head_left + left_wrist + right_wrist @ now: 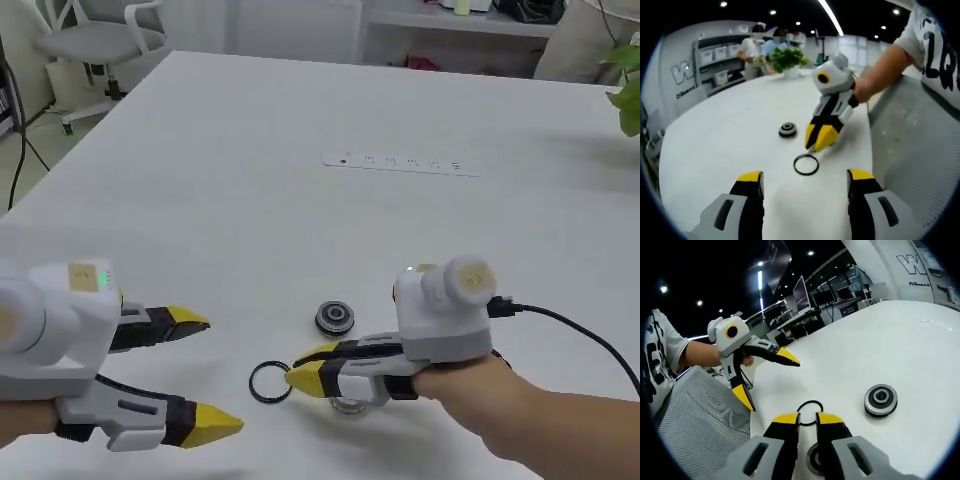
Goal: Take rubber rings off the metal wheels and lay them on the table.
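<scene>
Standing close together, the two yellow-tipped jaws of the right gripper (807, 418) leave only a narrow gap, and nothing is gripped in it. Their tips sit low over the white table (900, 340), just beside the loose rubber ring (810, 401), which lies flat right in front of them. In the head view the right gripper (300, 376) reaches in from the right of the ring (252, 381), its tips at the ring's rim; whether they touch it I cannot tell. The left gripper (805, 176) has its jaws spread wide and holds nothing. From its own view the ring (794, 165) lies just beyond the space between its two tips, and the right gripper (821, 137) points down at the ring's far edge. In the head view the left gripper (203, 373) hovers to the left of the ring, near it but apart. A second wheel (814, 460) lies partly hidden under the right gripper's jaws, on the person's side of the ring; the head view shows this second wheel (349, 405) as a pale disc below those jaws. A dark-rimmed metal wheel (334, 317) lies flat on the table beyond the ring, near it and clear of both grippers. The left gripper view places this metal wheel (787, 129) behind and left of the ring. A white power strip (400, 163) lies well beyond the ring, toward the table's far side.
</scene>
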Demonstrator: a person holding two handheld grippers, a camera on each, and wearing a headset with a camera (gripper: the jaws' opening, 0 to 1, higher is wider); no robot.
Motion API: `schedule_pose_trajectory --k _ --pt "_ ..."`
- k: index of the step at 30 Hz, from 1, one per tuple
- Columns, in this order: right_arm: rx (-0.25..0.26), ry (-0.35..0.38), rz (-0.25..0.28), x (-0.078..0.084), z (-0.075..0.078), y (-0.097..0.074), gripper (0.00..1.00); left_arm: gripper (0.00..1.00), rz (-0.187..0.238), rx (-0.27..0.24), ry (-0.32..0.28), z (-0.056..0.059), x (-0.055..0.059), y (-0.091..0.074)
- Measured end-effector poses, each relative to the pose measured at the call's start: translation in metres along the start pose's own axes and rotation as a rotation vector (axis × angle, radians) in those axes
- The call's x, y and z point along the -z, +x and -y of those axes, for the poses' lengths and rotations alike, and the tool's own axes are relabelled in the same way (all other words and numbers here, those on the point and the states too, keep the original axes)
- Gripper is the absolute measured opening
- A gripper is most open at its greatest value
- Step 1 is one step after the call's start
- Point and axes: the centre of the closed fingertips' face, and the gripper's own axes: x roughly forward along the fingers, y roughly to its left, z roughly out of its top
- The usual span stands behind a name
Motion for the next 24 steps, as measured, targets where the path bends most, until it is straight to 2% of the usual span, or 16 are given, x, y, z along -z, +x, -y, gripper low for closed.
schedule_pose_trajectory --k 12,24 --pt "0.012 -0.026 0.027 -0.013 0.000 -0.010 0.17 0.68 0.007 -0.002 0.003 -0.003 -0.006 0.001" --pt "0.056 -0.058 0.061 -0.024 0.013 -0.033 0.19 0.65 0.025 0.004 0.024 -0.013 -0.026 0.014"
